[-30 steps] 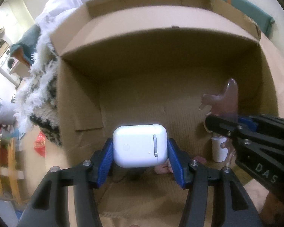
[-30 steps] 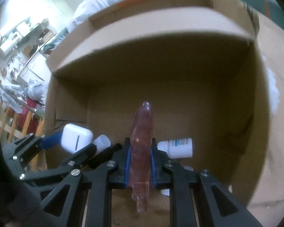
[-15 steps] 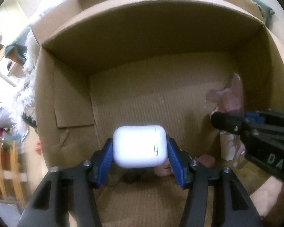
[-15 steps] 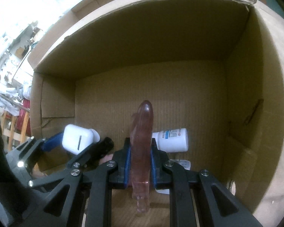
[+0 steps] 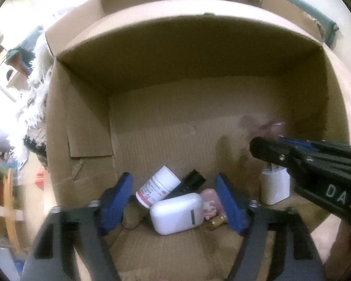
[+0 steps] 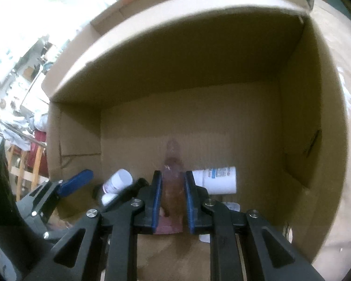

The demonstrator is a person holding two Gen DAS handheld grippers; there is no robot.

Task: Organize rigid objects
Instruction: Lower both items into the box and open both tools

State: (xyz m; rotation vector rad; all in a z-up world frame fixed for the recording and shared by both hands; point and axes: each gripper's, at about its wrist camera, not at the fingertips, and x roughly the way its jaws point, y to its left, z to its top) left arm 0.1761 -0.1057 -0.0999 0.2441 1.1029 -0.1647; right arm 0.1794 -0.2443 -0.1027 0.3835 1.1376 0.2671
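While my left tongs [image 5: 174, 201] stand wide, their jaws having just been opening, the white earbud case [image 5: 177, 213] lies free on the floor of the cardboard box [image 5: 82, 121], between the blue pads but touched by neither. That piece I count as put away. It rests at the near side of the box against a white pill bottle [image 5: 158, 187] with a red label, a black tube [image 5: 187, 183] and a small pink thing [image 5: 211, 200] I can't make out, so several pieces are already gathered there. A white charger block [image 5: 275, 186] stands to the right of that heap. My right tongs [image 6: 170, 201] are closed tight on a pinkish translucent piece [image 6: 173, 182], blurred in both views, which is down inside the box; whether it touches the floor I can't tell. A white bottle with a blue label [image 6: 216, 179] lies on its side just right of it. What's left, as I judge it, is to let this pink piece go and lift both tongs out; anything waiting outside the box is out of sight.
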